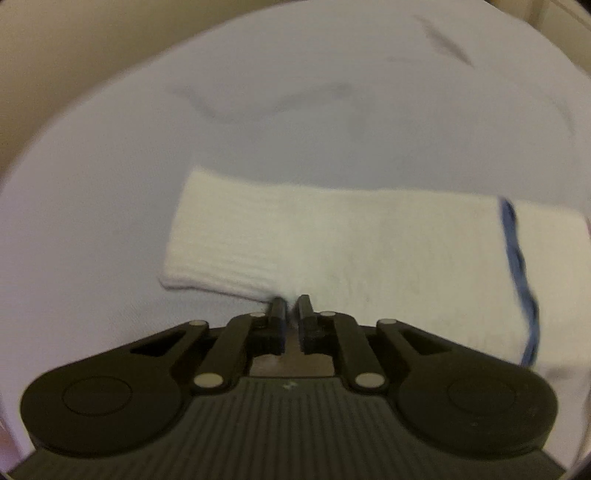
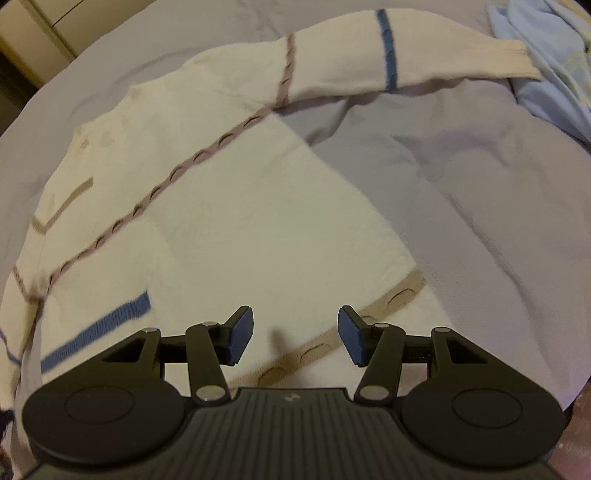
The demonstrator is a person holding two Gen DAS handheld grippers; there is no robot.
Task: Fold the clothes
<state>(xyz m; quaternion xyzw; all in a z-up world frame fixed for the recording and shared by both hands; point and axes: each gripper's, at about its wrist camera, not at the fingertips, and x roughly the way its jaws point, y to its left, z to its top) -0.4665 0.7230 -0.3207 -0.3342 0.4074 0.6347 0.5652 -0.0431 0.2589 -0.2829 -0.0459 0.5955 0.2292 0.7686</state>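
Observation:
A cream knit sweater (image 2: 221, 206) with mauve, blue and tan stripes lies spread flat on a pale grey sheet (image 2: 480, 192). One sleeve (image 2: 369, 55) stretches out toward the far right. My right gripper (image 2: 295, 334) is open and empty, just above the sweater's tan hem band (image 2: 399, 295). In the left wrist view the other sleeve (image 1: 332, 240), with its ribbed cuff (image 1: 207, 236) to the left and a blue stripe (image 1: 517, 266) on the right, lies across the sheet. My left gripper (image 1: 291, 304) is shut on the near edge of this sleeve.
A light blue garment (image 2: 546, 62) lies bunched at the far right of the bed. Cream furniture (image 2: 44, 33) stands beyond the bed's far left edge. The grey sheet (image 1: 110, 184) has soft wrinkles around the sweater.

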